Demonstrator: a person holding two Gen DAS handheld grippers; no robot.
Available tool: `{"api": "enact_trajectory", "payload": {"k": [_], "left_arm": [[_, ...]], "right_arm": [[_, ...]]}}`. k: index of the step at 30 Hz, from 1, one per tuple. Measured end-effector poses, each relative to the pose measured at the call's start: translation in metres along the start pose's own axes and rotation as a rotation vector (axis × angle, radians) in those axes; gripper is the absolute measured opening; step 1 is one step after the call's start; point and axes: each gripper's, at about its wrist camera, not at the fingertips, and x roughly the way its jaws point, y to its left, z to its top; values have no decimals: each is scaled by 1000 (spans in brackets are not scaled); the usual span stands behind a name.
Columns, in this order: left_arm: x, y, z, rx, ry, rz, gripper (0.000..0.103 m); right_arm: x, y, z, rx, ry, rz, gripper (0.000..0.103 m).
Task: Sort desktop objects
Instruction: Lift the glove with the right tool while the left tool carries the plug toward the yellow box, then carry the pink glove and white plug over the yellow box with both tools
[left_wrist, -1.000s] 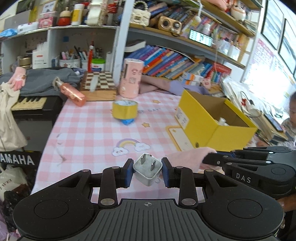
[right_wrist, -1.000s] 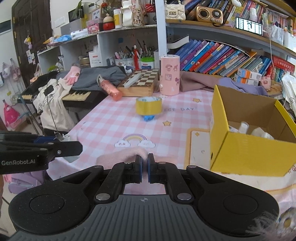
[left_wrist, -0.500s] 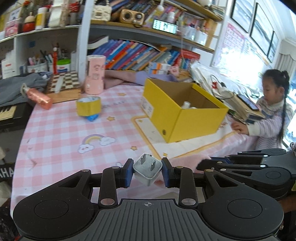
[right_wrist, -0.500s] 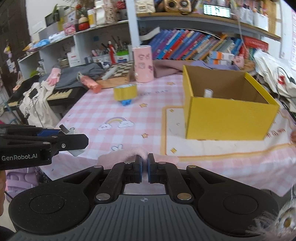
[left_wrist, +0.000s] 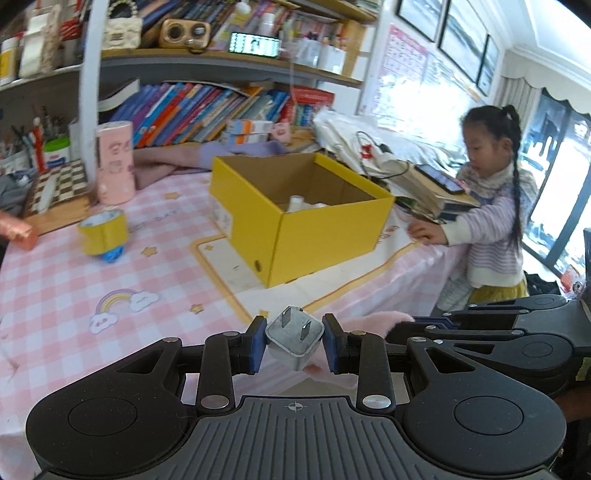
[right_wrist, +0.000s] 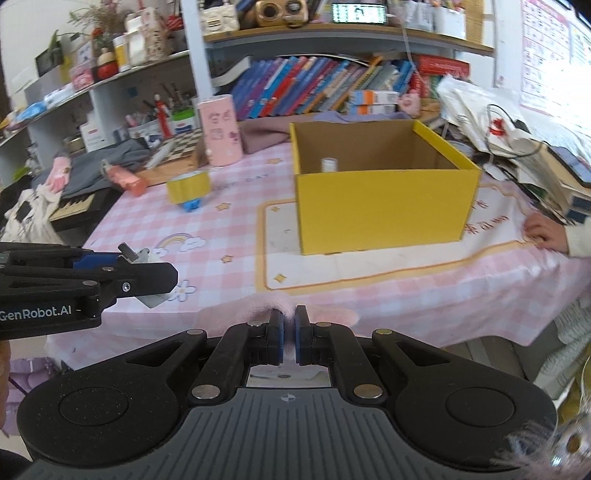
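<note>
My left gripper is shut on a white plug adapter, prongs up, held above the near table edge. My right gripper is shut on a fuzzy pink cloth item, which also shows in the left wrist view. The open yellow box stands ahead on the pink checked tablecloth, with white items inside; it also shows in the right wrist view. The left gripper with the adapter appears at the left of the right wrist view.
A yellow tape roll on a blue thing, a pink cylinder and a chessboard stand at the back left. A child stands at the right table edge, hand on the cloth. Bookshelves run behind.
Both grippers have swung to the right, so the yellow box now lies more centrally ahead and the child has come into view. Both grips are unchanged.
</note>
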Motion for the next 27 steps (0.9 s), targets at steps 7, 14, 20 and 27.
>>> {"api": "enact_trajectory", "payload": {"k": [7, 14, 20, 27], "left_arm": [[12, -13, 7, 42, 15, -50, 31], [24, -25, 13, 58, 20, -87, 31], [34, -39, 18, 83, 19, -104, 31], [47, -48, 30, 66, 10, -105, 31]], "right_arm": [[-5, -13, -4, 42, 8, -44, 5], [-9, -28, -6, 71, 17, -84, 5], [-11, -45, -6, 93, 26, -103, 5], [-7, -63, 1, 95, 34, -105, 5]]}}
